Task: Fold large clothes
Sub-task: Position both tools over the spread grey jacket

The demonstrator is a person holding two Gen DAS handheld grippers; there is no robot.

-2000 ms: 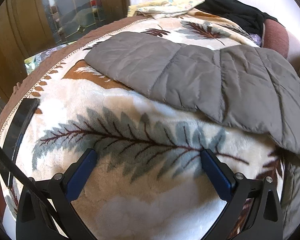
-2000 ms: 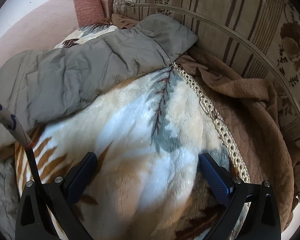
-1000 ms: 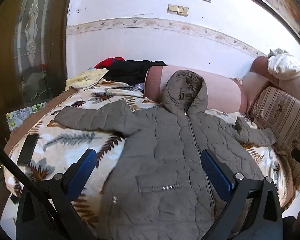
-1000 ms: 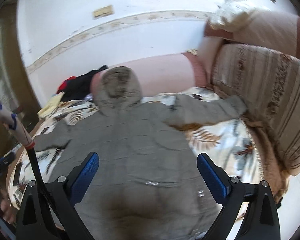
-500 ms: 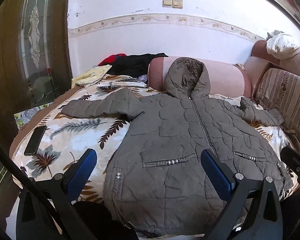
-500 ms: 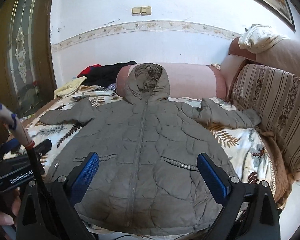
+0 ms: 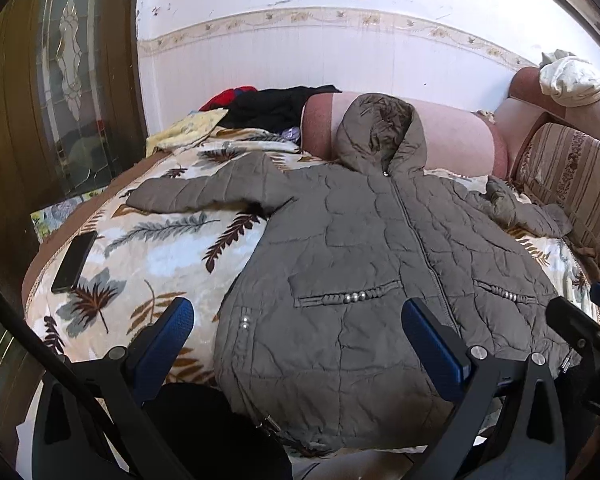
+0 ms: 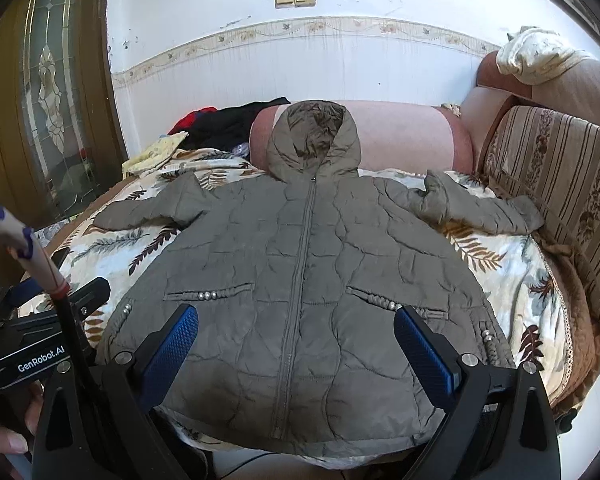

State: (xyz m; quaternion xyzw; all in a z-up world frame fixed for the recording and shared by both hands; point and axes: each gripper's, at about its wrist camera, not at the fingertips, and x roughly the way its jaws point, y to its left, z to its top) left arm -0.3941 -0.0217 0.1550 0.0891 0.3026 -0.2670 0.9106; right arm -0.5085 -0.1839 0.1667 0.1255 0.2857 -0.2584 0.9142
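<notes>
A grey-green quilted hooded jacket point(image 7: 360, 264) point(image 8: 300, 264) lies face up and zipped on the leaf-print blanket point(image 7: 152, 248) point(image 8: 512, 264), both sleeves spread out and the hood resting against a pink bolster. My left gripper point(image 7: 300, 344) hovers open in front of the jacket's hem, toward its left side. My right gripper point(image 8: 296, 348) hangs open before the hem near the zip. Neither holds anything. The left gripper's body shows at the left edge of the right wrist view, held by a hand.
A black phone point(image 7: 74, 262) lies on the blanket's left edge. Loose clothes, black, red and yellow point(image 7: 268, 110), are piled at the back left. A striped sofa back point(image 8: 560, 184) runs along the right, a wooden glazed door point(image 7: 60, 80) on the left.
Both grippers have pulled back from the sleeves and risen, so the whole jacket now shows. Over the last half second they edged slightly closer to the hem. Both stayed open.
</notes>
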